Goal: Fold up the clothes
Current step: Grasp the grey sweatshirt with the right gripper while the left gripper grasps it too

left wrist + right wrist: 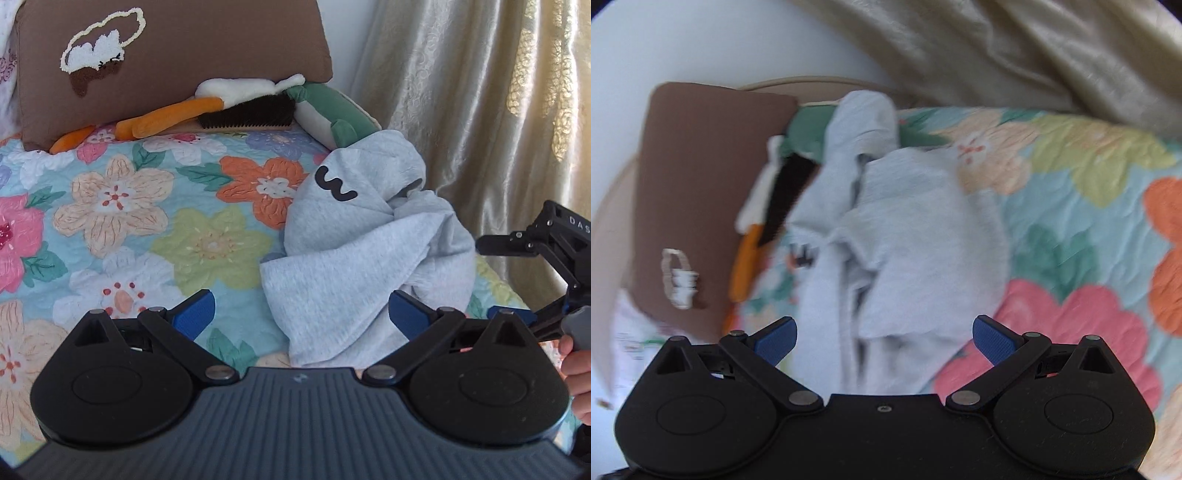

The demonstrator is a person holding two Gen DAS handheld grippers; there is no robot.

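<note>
A crumpled grey sweatshirt [354, 251] lies heaped on the floral quilt [147, 221], near the brown pillow [177, 55] and a plush toy [325, 107]. The left gripper [301, 314] and the right gripper [884, 338] both hover spread wide, gripping nothing.

You are looking across a bed [155, 221] covered by a quilted spread printed with large flowers in pink, orange, peach, green and white on pale blue; at eleven o'clock a brown cushion [192, 55] with a fluffy white-and-cream motif stands upright against the pale wall [347, 40]; from one to three o'clock a shiny cream curtain [480, 110] with a raised pattern hangs in folds beside the bed; daylight glows through its right edge; the right wrist view is blurred.
</note>
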